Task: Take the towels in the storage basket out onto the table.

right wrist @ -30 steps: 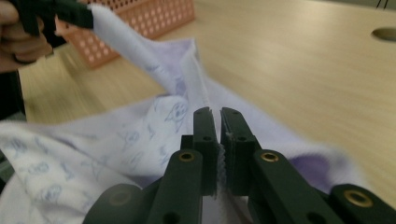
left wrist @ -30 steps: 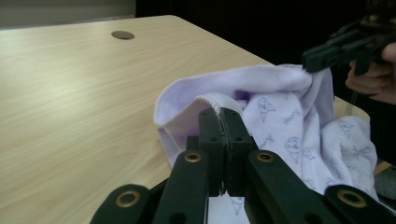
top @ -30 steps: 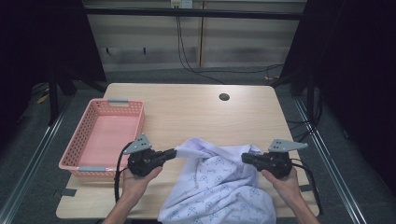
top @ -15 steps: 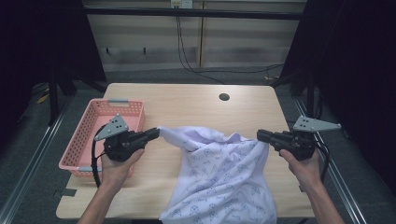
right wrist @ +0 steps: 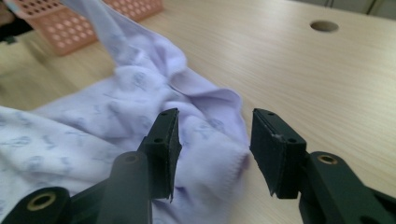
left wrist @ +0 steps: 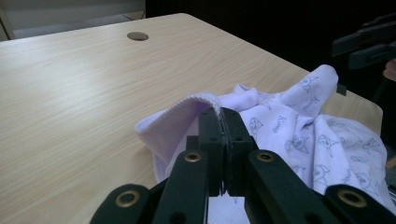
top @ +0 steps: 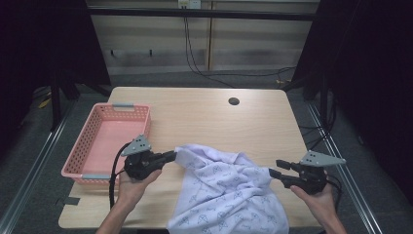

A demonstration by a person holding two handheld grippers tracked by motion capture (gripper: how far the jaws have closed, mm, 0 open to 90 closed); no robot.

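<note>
Cloth (top: 229, 195) has sagged back onto the tabletop (top: 204, 117) since a sec ago; right hand-held gripper (top: 273, 168) has just been opening, jaws spread, corner let go. Left hand-held gripper (top: 171, 156) pinches the other corner, beside basket (top: 97, 141). Spreading step, I'd say; next: re-grab an edge w/ right.

One cloth (top: 229, 195), one basket (top: 104, 141), two grippers (top: 168, 157), one table (top: 209, 117)

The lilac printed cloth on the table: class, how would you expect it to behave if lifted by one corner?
The cloth would probably hang limp: it lies in soft folds and droops over the table's front edge. It looks light, since the left tongs hold up a corner by a thin pinch. It may drag rather than slide cleanly.
</note>
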